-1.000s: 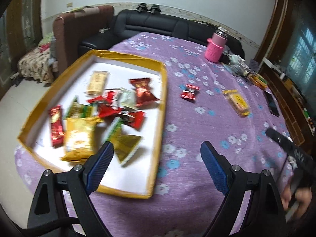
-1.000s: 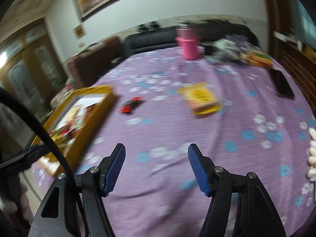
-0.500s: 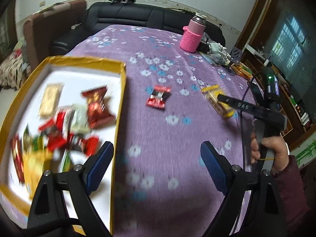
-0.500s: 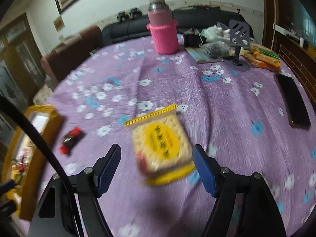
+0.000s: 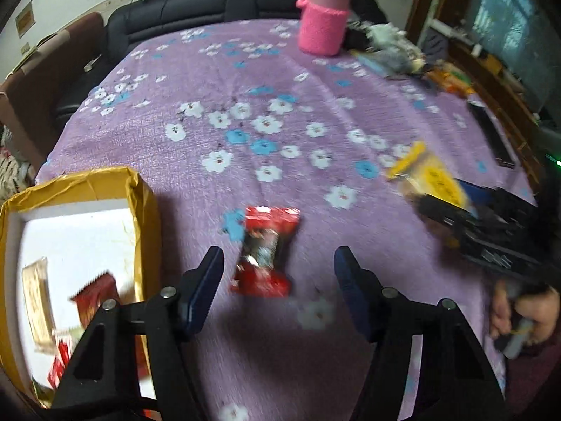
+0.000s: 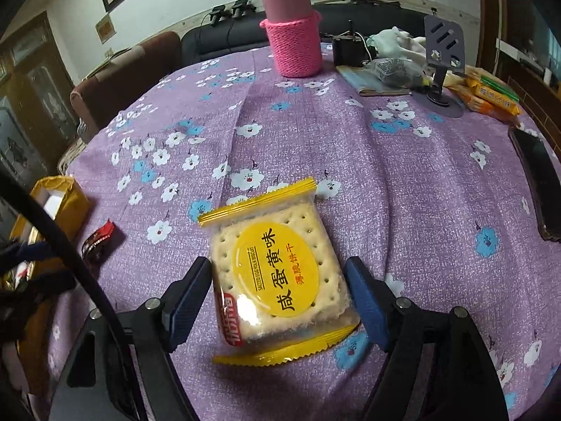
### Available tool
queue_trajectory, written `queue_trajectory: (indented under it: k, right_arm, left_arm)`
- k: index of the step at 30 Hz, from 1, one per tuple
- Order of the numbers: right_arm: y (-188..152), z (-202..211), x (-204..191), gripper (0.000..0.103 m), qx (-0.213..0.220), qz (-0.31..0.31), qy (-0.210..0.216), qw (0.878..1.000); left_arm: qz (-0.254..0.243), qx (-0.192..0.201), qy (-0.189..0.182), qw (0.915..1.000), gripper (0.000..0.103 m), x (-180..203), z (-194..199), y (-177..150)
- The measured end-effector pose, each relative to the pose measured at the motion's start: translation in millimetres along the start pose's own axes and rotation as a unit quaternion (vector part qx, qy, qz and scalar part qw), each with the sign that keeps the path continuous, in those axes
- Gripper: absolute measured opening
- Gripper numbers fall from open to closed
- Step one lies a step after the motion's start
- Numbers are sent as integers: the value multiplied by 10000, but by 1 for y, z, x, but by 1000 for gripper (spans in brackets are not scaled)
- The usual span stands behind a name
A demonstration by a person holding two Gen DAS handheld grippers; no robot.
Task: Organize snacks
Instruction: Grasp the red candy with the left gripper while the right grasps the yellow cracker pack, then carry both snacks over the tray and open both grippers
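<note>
Closing left tool (image 5: pixel 277 273) straddles red candy (image 5: pixel 264 251); right tool (image 6: pixel 277 287) brackets cracker pack (image 6: pixel 277 273).

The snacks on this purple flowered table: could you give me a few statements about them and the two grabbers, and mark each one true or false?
1. The cracker packet lies flat between the right gripper's fingers. True.
2. The red candy is already inside the yellow box. False: it lies on the tablecloth beside the box.
3. The left gripper is clamped tight on the red candy. False: its jaws are closing, but gaps remain on both sides.
4. A pink bottle stands upright at the far end. True.
5. The phone lies on the cracker packet. False: it lies apart, near the table's right edge.
</note>
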State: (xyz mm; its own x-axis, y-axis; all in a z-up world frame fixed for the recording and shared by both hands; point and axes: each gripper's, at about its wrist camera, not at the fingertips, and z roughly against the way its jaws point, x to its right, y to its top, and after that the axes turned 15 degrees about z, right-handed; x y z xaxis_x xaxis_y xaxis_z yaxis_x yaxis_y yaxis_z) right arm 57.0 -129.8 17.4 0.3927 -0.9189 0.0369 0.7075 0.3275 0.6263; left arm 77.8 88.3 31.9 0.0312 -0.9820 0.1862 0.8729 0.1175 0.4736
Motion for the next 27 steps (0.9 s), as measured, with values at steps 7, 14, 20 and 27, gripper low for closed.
queue_trajectory:
  k: [7,14,20,27]
  right_arm:
    - [2,-1,-3,71,-37,87,-46,9999]
    - [2,6,0,70,74,-114,181,9997]
    - [4,18,0,70,457,-301,517,9972]
    - [8,38,-22,70,801,-242,755,9936]
  left_arm:
    - [-395,-109,252,9988,35,15,-21,-2]
    - [-161,23,199,9997,27,10,-7,-10]
    - [285,192,-159,9993,27,-7,34,-19]
    - [974,603,-360,9928,27,-65,99,-42]
